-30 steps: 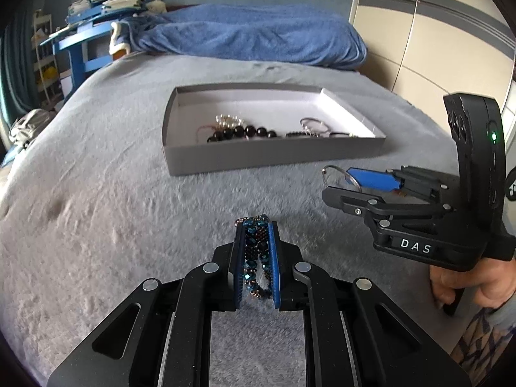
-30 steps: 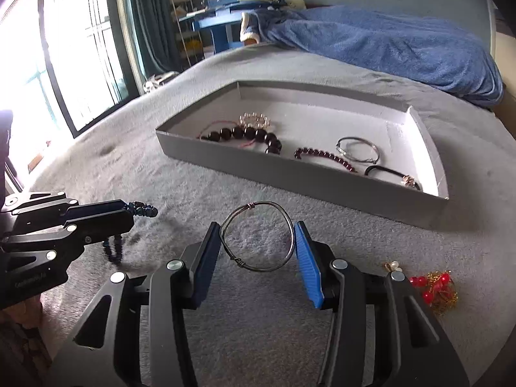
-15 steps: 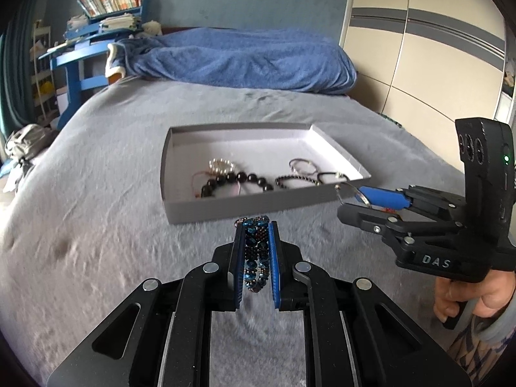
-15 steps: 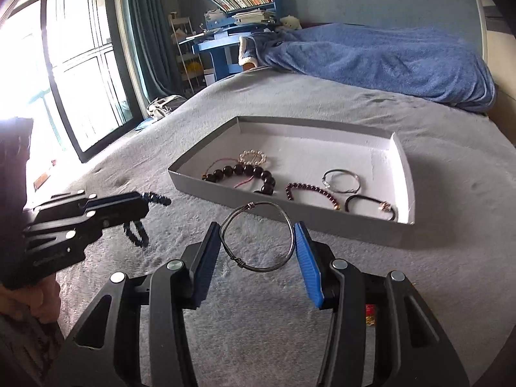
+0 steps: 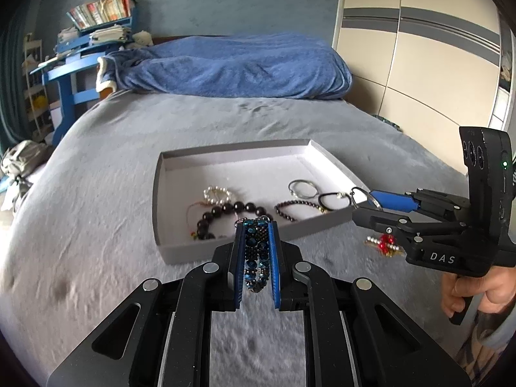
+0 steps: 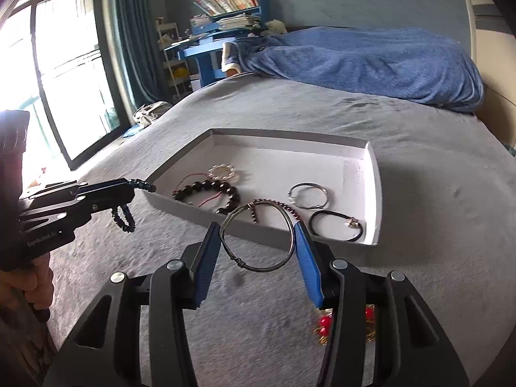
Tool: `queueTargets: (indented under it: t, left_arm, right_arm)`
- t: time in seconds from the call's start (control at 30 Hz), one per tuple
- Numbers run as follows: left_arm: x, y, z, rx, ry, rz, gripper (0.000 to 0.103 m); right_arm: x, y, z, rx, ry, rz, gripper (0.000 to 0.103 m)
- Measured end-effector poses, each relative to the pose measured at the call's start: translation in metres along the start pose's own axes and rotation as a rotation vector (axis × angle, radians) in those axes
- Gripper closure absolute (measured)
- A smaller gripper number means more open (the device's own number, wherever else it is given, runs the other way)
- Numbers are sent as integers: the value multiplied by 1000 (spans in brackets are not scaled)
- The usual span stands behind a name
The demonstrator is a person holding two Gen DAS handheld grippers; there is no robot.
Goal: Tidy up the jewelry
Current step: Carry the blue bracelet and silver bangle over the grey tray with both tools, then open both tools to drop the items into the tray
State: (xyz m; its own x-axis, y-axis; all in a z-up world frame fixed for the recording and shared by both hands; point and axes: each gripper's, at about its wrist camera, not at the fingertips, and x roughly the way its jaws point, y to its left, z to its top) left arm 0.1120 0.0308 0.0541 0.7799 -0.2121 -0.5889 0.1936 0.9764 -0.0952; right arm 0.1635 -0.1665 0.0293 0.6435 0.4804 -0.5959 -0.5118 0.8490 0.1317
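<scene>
The blue beaded bracelet (image 5: pixel 256 254) is pinched flat between the nearly closed jaws of the left gripper (image 5: pixel 256 225), held in the air just short of the near wall of the grey tray (image 5: pixel 180 253); a loop of it hangs free below the fingers (plain in the right wrist view). The wire bangle (image 6: pixel 258 237) sits across the right gripper (image 6: pixel 258 242), whose jaws are spread wide and press on the ring's two sides, near the tray's near right corner.

The bangle looks the riskier hold: it is gripped only at two points on thin round wire, so a tilt or a knock on the tray wall could spin it or pop it out onto the bedspread (image 5: pixel 96 225). The hanging bead loop could snag that wall. Either piece, released carelessly, may land on the black bead bracelet (image 5: pixel 225 213) or the dark red bead strand (image 5: pixel 292 208) and tangle. The red earring (image 5: pixel 385 245) lies on the bedspread under the right gripper and could get pressed into the cloth.
</scene>
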Motion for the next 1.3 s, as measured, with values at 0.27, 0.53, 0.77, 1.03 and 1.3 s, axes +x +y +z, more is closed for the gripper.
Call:
queueTargets:
  t: [0.27, 0.53, 0.77, 1.03, 1.3]
  left_arm:
    - [21, 9, 17, 14, -6, -2, 89]
    - [47, 25, 30, -2, 3, 8, 89]
    - [76, 44, 41, -29, 30, 22, 89]
    - [111, 65, 54, -41, 82, 35, 89]
    - [132, 71, 48, -57, 160, 30, 89]
  right_arm:
    - [14, -16, 13, 24, 0, -20, 56]
    - [37, -23, 28, 15, 22, -36, 56]
    - [69, -31, 40, 11, 70, -45, 56]
    - [98, -47, 47, 33, 133, -54, 56]
    - [118, -50, 46, 22, 194, -56, 56]
